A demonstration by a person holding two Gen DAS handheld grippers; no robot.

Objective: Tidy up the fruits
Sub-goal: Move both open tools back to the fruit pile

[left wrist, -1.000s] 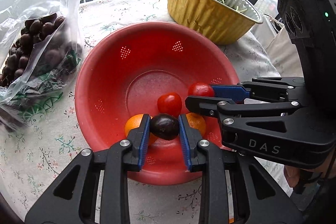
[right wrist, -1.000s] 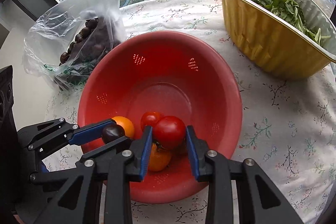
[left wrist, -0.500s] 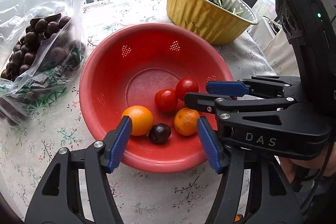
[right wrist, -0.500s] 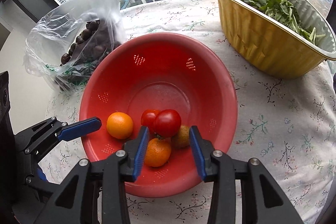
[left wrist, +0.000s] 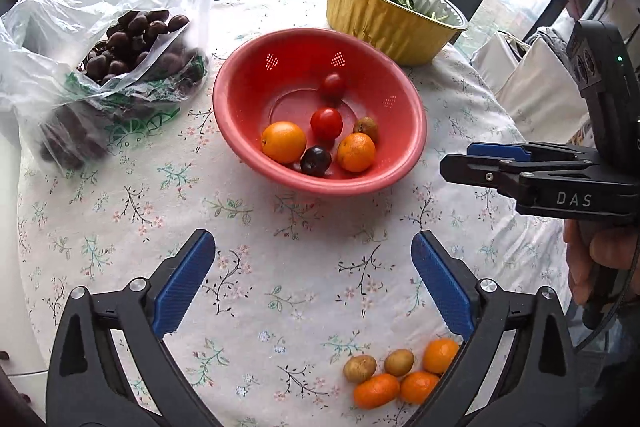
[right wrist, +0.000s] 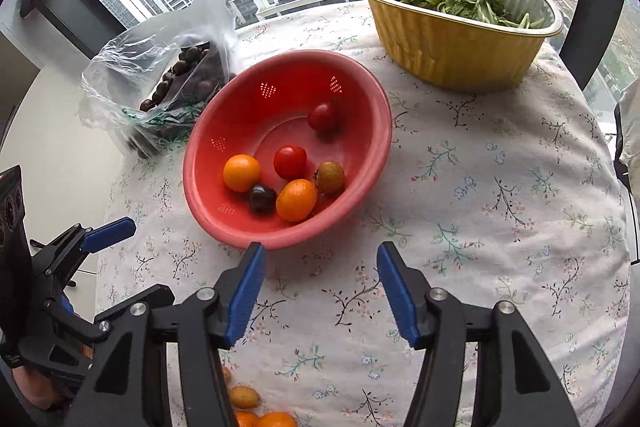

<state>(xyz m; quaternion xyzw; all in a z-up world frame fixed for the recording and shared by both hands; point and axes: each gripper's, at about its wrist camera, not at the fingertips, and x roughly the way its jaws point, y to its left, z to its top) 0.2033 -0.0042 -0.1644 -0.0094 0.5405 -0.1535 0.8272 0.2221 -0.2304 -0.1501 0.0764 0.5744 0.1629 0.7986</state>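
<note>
A red colander bowl (left wrist: 240, 75) (right wrist: 372, 99) on the floral cloth holds two oranges (left wrist: 283, 142), two red tomatoes (left wrist: 327, 123), a dark plum (left wrist: 316, 161) and a small brownish fruit (left wrist: 366, 126). My left gripper (left wrist: 310, 247) hangs over bare cloth in front of the bowl, its jaws opening wide with nothing between them. My right gripper (right wrist: 320, 259) is just short of the bowl's near rim, jaws opening and empty; it also shows in the left wrist view (left wrist: 460, 157). Several loose oranges and brownish fruits (left wrist: 400, 375) lie near the table's front.
A clear plastic bag of dark fruit (left wrist: 132, 39) lies left of the bowl. A gold foil tray of greens (left wrist: 384, 23) stands behind it on the right. The round table's edge curves close on the left and right. A hand (left wrist: 596, 259) holds the right gripper.
Both grippers let go of their fruit, the left the plum and the right a tomato, opened, and drew back and up out of the bowl. The released tomato rolled to the bowl's far side.
</note>
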